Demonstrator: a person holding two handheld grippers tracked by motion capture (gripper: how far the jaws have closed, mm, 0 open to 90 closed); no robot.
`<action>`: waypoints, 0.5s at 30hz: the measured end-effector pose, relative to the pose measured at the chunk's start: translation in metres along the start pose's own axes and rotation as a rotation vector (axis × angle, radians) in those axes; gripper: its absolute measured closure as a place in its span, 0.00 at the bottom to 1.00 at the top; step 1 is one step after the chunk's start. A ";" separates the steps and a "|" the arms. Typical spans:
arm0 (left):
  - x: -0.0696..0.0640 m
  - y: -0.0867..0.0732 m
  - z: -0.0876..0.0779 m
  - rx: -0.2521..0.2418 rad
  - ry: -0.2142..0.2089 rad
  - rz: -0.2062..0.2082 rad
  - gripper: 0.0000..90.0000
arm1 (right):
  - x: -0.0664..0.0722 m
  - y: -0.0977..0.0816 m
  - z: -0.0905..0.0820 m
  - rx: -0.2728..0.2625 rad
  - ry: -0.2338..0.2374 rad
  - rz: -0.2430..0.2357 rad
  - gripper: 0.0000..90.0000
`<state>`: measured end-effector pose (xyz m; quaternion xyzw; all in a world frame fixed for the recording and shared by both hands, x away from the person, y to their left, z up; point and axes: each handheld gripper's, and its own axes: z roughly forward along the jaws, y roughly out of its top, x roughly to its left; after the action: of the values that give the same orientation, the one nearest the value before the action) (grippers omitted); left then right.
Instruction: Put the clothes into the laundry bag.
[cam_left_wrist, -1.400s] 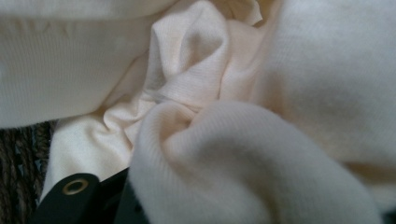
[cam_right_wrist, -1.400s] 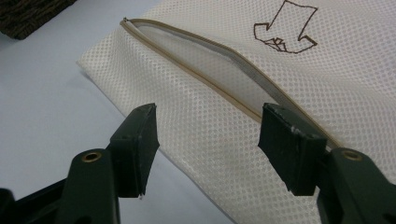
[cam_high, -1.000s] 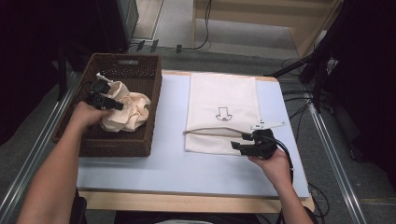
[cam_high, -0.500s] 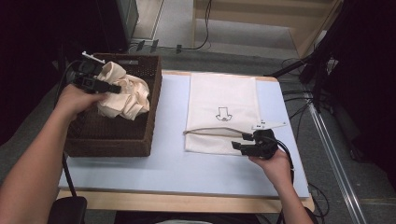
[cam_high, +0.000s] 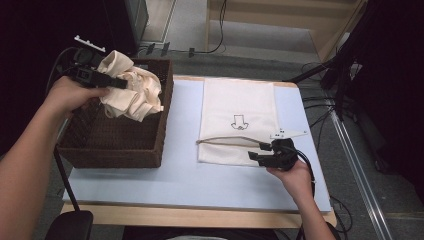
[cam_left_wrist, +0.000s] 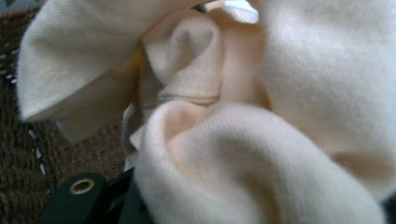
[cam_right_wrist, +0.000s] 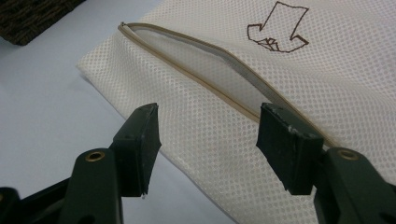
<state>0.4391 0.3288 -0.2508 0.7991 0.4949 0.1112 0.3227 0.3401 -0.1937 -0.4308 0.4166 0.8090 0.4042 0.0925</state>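
- Two grippers are at work on a pale blue table (cam_high: 150, 185), each in one of the person's hands.
- Left gripper (cam_high: 107, 82) is clamped on a bunched cream cloth (cam_high: 132, 90), held above the far left part of the brown woven basket (cam_high: 120, 150); the cloth's lower folds hang inside the basket's walls.
- In the left gripper view the cream cloth (cam_left_wrist: 261, 154) bulges over the black jaws and the basket weave (cam_left_wrist: 28, 154) lies behind it.
- Basket stands on the left half of the table, its right wall just beside the white mesh bag (cam_high: 240, 105).
- Mesh bag lies flat to the right of the basket, a brown arrow (cam_high: 239, 121) printed on it and its beige zipper (cam_high: 225, 140) unzipped along the near edge.
- Right gripper (cam_high: 257, 152) rests at the bag's near right corner; in its own view the right gripper (cam_right_wrist: 205, 135) has its jaws spread wide over the mesh with nothing between the pads, the zipper opening (cam_right_wrist: 205, 65) just beyond them.
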 end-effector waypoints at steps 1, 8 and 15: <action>0.000 0.000 0.000 0.000 0.000 0.000 0.75 | 0.000 0.000 0.000 0.000 0.000 0.000 0.45; -0.019 0.013 -0.013 -0.031 -0.073 0.061 0.75 | 0.000 0.000 0.000 0.003 0.004 0.001 0.45; -0.042 0.022 -0.012 -0.039 -0.123 0.117 0.75 | 0.001 0.000 0.002 0.012 0.010 -0.003 0.45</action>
<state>0.4287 0.2904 -0.2217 0.8255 0.4244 0.0905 0.3609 0.3402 -0.1913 -0.4318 0.4138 0.8125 0.4015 0.0865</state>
